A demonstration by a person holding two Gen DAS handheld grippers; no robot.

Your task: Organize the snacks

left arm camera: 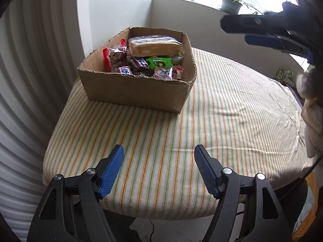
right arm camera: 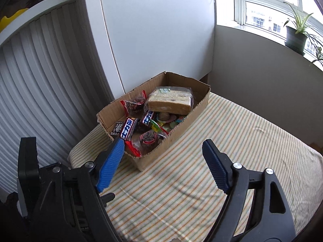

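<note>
An open cardboard box (left arm camera: 137, 90) stands at the far left of a table with a striped cloth (left arm camera: 222, 111). It holds several wrapped snacks: a bagged bread loaf (left arm camera: 155, 45), chocolate bars (left arm camera: 141, 63), a green packet (left arm camera: 159, 62) and red packets (left arm camera: 113, 57). My left gripper (left arm camera: 159, 155) is open and empty over the table's near edge. My right gripper (right arm camera: 163, 149) is open and empty, just right of the box (right arm camera: 181, 121), above the cloth (right arm camera: 242, 141). The loaf (right arm camera: 169, 100) and bars (right arm camera: 127, 129) also show in the right wrist view. The right gripper also shows at the upper right of the left wrist view (left arm camera: 262, 30).
A white ribbed cabinet front (left arm camera: 30, 80) lies left of the table, a white wall (right arm camera: 161, 40) behind the box. A potted plant (left arm camera: 231, 4) stands on the window sill. A green carton (left arm camera: 282, 74) sits beyond the table's far right edge.
</note>
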